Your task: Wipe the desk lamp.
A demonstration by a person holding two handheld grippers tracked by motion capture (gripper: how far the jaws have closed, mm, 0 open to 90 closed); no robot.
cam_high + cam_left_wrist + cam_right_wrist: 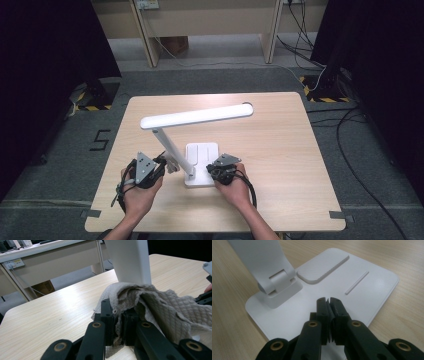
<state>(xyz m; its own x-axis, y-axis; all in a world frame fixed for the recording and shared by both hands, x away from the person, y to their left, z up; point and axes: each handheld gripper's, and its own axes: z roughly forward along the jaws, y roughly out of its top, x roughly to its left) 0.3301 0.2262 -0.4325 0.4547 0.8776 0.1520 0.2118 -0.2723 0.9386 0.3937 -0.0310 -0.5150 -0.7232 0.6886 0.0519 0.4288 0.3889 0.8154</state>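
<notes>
Fingers of the left gripper (116, 322) are clenched on a paper towel (160, 305), pressed against the lamp's stem (130, 260) for wiping; the right gripper (329, 305), clenched empty, is held on the lamp base (372, 287) near the table's front edge (210, 225), steadying it.

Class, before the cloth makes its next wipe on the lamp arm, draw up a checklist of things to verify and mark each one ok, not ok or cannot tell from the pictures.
1. Left gripper shut on the cloth: ok, the jaws pinch a fold of it.
2. Cloth touching the lamp arm: ok, it bunches against the arm's lower part.
3. Right gripper steadying the lamp base: cannot tell; the shut jaws are over the base, contact unclear.
4. Base lying flat on the table: ok.
5. Lamp head free of both hands: ok, it sits well above them.
6. Table around the lamp free of obstacles: ok.
</notes>
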